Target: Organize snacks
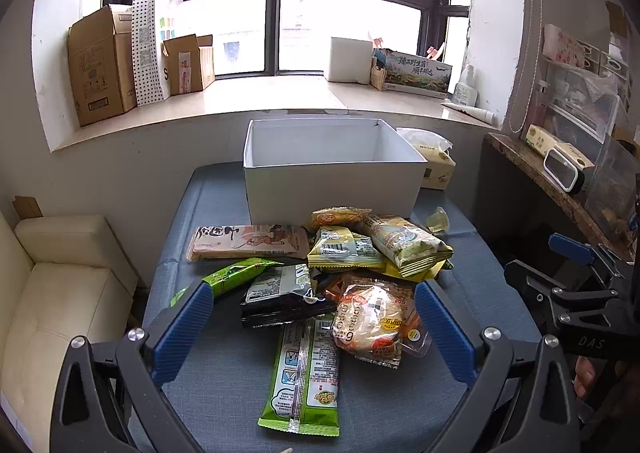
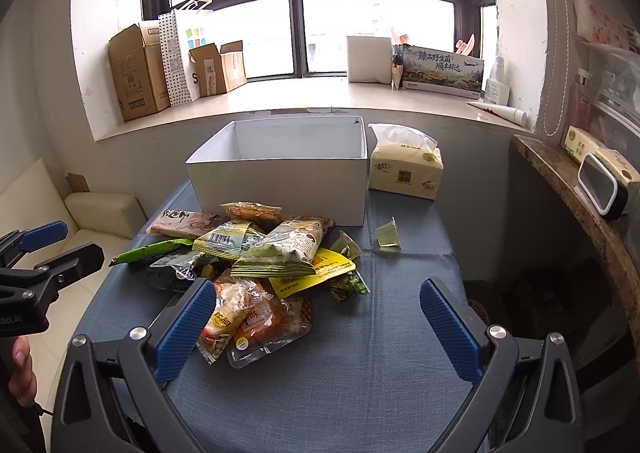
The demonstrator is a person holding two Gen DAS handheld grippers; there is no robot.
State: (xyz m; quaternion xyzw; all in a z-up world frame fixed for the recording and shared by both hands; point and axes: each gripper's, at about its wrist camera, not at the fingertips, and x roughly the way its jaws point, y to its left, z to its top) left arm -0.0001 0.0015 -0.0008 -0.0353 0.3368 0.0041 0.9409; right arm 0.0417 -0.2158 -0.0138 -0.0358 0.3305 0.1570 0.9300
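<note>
Left gripper (image 1: 314, 327): jaws spread wide, nothing between them, held above the near part of the snack pile (image 1: 332, 273). Right gripper (image 2: 318, 327): jaws likewise spread and unloaded, held over the bare blue surface (image 2: 360, 373) just right of the pile.

Snacks lie in a loose overlapping heap on the surface, in front of the white open box (image 1: 334, 177). The box interior shows only white walls; its floor is not visible from either camera.

Pile contents, left wrist view:
- long green-and-white packet (image 1: 304, 377), nearest the camera, lying lengthwise toward the jaws
- clear-wrapped orange bun pack (image 1: 372, 321), touching the packet's right edge
- black packet (image 1: 284, 297), partly under the others
- slim green stick pack (image 1: 236, 273) at the left edge
- flat pink-beige packet (image 1: 250, 241) near the box front
- yellow-green pouches (image 1: 404, 241) stacked at the back right

A small jelly cup (image 2: 388, 235) sits apart from the heap, to its right. A tissue pack (image 2: 406, 169) stands just beside the box's right wall.
</note>
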